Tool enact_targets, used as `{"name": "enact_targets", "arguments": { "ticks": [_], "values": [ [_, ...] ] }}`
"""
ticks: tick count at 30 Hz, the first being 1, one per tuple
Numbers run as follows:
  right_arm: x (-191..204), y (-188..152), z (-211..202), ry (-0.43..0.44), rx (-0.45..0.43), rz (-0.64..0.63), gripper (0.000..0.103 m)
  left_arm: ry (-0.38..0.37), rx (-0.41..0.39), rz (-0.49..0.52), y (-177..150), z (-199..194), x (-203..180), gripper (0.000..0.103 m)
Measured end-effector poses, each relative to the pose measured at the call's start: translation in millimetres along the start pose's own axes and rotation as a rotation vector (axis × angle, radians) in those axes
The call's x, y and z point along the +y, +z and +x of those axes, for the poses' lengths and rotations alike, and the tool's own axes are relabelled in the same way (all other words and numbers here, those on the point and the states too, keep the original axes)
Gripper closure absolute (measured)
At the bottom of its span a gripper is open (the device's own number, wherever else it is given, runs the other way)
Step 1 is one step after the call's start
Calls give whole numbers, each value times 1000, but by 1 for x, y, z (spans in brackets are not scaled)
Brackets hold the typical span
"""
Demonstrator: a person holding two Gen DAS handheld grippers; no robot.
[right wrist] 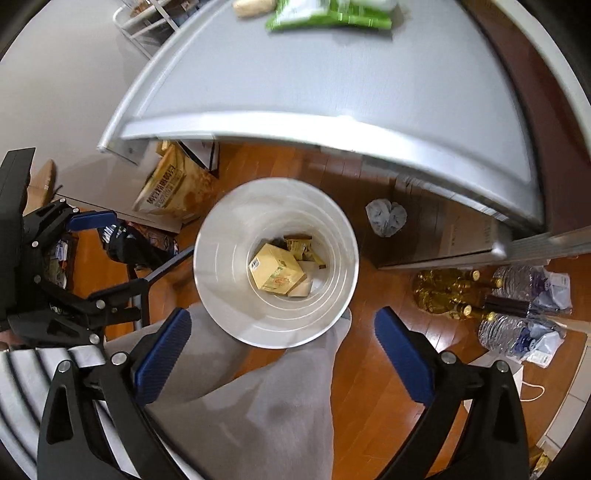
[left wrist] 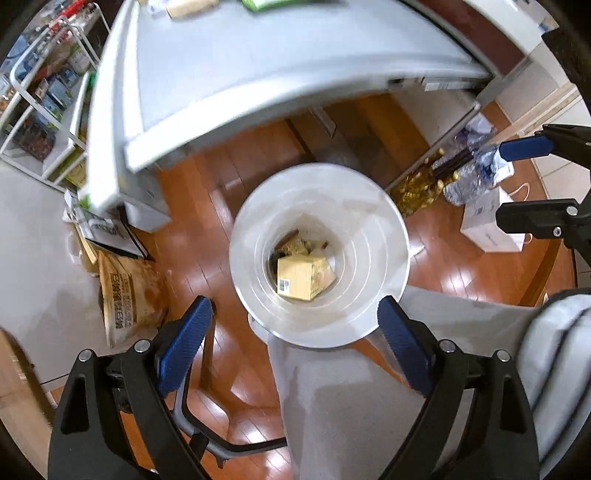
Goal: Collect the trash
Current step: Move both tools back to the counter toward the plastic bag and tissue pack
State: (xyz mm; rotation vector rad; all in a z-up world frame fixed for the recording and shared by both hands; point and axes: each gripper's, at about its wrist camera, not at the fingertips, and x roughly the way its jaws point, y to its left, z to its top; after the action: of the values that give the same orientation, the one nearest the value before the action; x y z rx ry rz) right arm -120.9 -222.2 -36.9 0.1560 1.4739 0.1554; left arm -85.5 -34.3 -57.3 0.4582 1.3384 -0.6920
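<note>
A white trash bin [left wrist: 369, 229] [right wrist: 229, 229] stands on the wooden floor below both grippers. Inside it lie a yellow carton [left wrist: 304, 277] [right wrist: 275, 273] and several wrappers [left wrist: 295, 242] [right wrist: 301, 245]. My left gripper [left wrist: 295, 302] points down over the bin's near rim, open, with nothing between its blue pads. My right gripper [right wrist: 282, 313] hangs the same way over the near rim, open and empty. Each shows in the other's view: the right gripper [left wrist: 504, 184] at the right edge, the left gripper [right wrist: 122, 253] at the left edge. A green packet [right wrist: 328, 16] lies on the table.
The grey table [left wrist: 258, 74] [right wrist: 332, 74] juts over the floor just beyond the bin. A brown paper sack [left wrist: 129, 299] [right wrist: 170, 184] leans left of it. Water bottles [right wrist: 509, 328] and golden bottles [right wrist: 443, 291] crowd the right. A person's grey trouser leg [right wrist: 258, 387] is below the grippers.
</note>
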Motion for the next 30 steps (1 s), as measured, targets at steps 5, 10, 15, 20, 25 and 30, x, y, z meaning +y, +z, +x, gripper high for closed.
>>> {"name": "enact_targets", "arguments": {
  "ticks": [5, 10, 15, 20, 25, 30],
  "values": [
    [-3, 15, -62, 15, -240, 41, 5, 43, -175, -90, 22, -48, 15, 11],
    [6, 39, -112, -222, -603, 3, 5, 231, -422, -243, 43, -90, 37, 10],
    [9, 79, -117, -338, -629, -10, 5, 266, -604, -309, 60, -109, 55, 1],
    [13, 118, -107, -293, -606, -13, 5, 139, -529, -339, 88, -96, 72, 1],
    [3, 150, -93, -194, -580, 46, 5, 168, -505, -302, 121, -86, 88, 1],
    [-17, 184, -80, -160, -538, 137, 5, 196, -472, -262, 174, -73, 106, 1]
  ]
}}
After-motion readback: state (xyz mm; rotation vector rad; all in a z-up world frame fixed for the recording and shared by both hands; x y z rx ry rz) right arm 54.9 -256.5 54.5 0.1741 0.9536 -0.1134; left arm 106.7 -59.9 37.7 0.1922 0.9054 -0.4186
